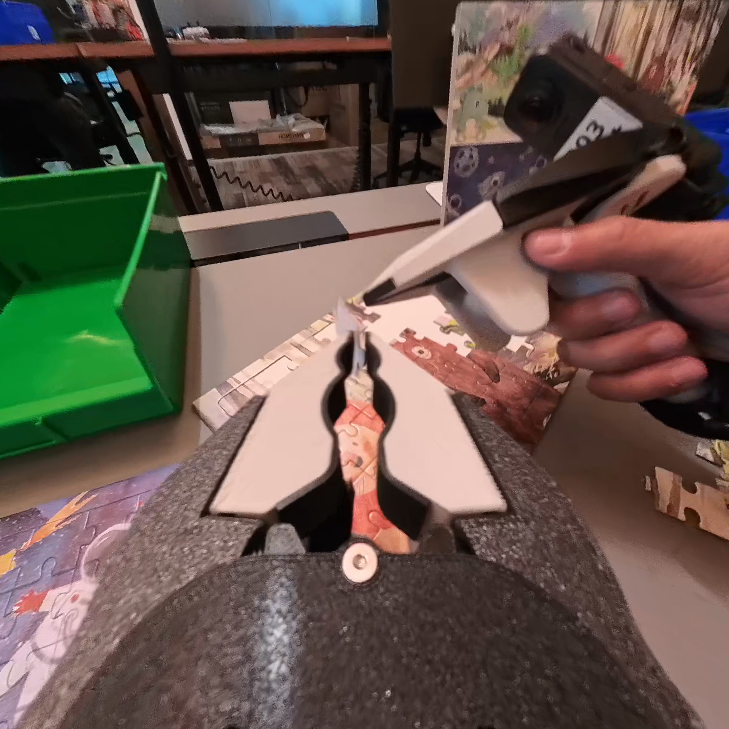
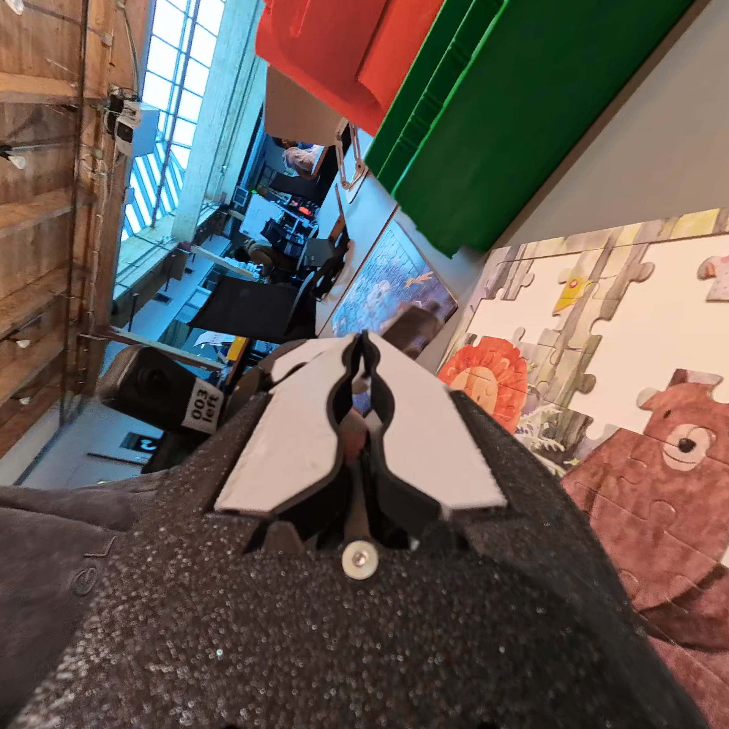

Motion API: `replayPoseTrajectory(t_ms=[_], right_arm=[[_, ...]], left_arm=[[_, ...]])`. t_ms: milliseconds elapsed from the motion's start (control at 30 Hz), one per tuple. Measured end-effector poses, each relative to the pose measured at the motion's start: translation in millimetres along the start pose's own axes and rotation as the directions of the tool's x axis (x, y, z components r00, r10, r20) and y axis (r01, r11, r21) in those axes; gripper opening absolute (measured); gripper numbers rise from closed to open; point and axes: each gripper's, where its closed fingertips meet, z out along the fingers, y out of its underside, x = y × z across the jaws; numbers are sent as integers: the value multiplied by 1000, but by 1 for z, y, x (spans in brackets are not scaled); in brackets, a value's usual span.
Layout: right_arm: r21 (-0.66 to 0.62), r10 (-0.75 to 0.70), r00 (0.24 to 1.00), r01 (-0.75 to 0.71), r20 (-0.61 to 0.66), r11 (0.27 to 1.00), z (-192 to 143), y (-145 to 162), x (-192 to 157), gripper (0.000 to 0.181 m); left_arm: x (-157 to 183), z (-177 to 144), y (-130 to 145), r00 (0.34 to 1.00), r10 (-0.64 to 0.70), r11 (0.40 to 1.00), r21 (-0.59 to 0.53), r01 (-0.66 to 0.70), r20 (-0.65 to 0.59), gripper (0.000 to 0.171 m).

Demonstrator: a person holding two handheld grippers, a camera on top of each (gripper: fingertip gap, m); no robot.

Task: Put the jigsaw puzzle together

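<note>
The puzzle board [image 1: 252,378] lies on the table, partly filled, with a lion [image 2: 481,378] and a brown bear [image 2: 670,473] in place and white gaps [image 2: 651,335]. My left gripper [image 1: 357,339] is shut on a small pale puzzle piece [image 1: 349,319], held edge-up above the board's far part. My right gripper [image 1: 369,298], held by a hand, is shut, its tip against the same piece; whether it pinches it I cannot tell. In the right wrist view the right gripper [image 2: 363,339] meets the left one's fingers [image 2: 300,353] tip to tip.
A green bin [image 1: 79,296] stands left of the board, with a red bin [image 2: 335,51] beyond it. A finished space puzzle [image 1: 51,572] lies near left. Loose pieces [image 1: 690,505] lie at the right. A puzzle box [image 1: 485,79] stands upright behind. The tips of both grippers are at nearly the same place. The brown bear [image 2: 670,473] is about equally far from each gripper, around 12 cm. Seen from the left wrist view [image 1: 432,357] as well.
</note>
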Motion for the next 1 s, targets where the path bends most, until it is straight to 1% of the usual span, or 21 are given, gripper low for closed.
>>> replayPoseTrajectory(t_ms=[33,67,133,167,233,267,300,333,367,400,433,500,533,600,667,733,800,900,1000], right_arm=[[4,-10,1000,10,-18,1000,-1,0,2,0],[7,-16,1000,16,-23,1000,-3,0,3,0],[-9,-11,1000,11,-18,1000,-7,0,4,4],[15,-16,1000,16,-26,1000,-14,-5,5,5],[52,-72,993,77,-96,996,-32,-19,13,5],[27,-131,981,137,-145,990,-40,-22,18,6],[-41,-205,960,201,-189,979,-46,-19,25,9],[-153,-301,928,271,-222,950,-50,-11,33,14],[-314,-412,875,328,-255,891,-59,4,47,15],[-436,-519,807,374,-282,818,-71,14,61,20],[-499,-592,757,414,-275,761,-80,21,68,30],[-583,-655,724,441,-218,682,-89,40,77,32],[-602,-680,702,456,-209,656,-90,46,84,33],[-614,-718,675,496,-172,614,-84,53,89,29],[-622,-721,676,501,-154,602,-80,56,91,30],[-632,-709,688,485,-151,605,-81,59,95,30],[-642,-714,682,478,-160,600,-84,59,101,28],[-634,-695,701,466,-161,617,-86,57,101,29],[-640,-707,681,461,-189,615,-95,52,105,27]], left_arm=[[-2,-2,-4,1000,-12,1000,24,12,3,0],[-3,-4,-6,999,-32,999,42,32,-2,0],[-6,-3,-3,996,-87,996,27,88,-24,0],[-13,-3,3,993,-116,993,-3,116,-10,0],[-27,-3,18,984,-178,981,-74,178,16,0],[-27,-3,25,979,-205,972,-123,203,-5,0],[-23,-4,31,977,-212,964,-174,203,-35,0],[-18,-5,36,979,-191,962,-213,173,-69,0],[-12,-6,40,984,-147,964,-238,119,-101,3],[-4,-6,42,988,-90,967,-249,56,-127,12],[5,-4,44,987,-32,967,-254,-9,-156,20],[28,1,49,968,82,949,-280,-148,-236,23],[38,5,52,954,129,934,-291,-208,-270,23],[59,13,57,916,176,906,-306,-294,-359,23],[71,22,61,888,193,877,-332,-347,-417,27],[72,32,66,879,222,848,-362,-388,-422,31],[70,39,72,874,245,820,-391,-418,-420,35],[76,45,75,880,226,818,-409,-404,-417,41],[81,47,77,897,203,825,-425,-373,-394,42]])
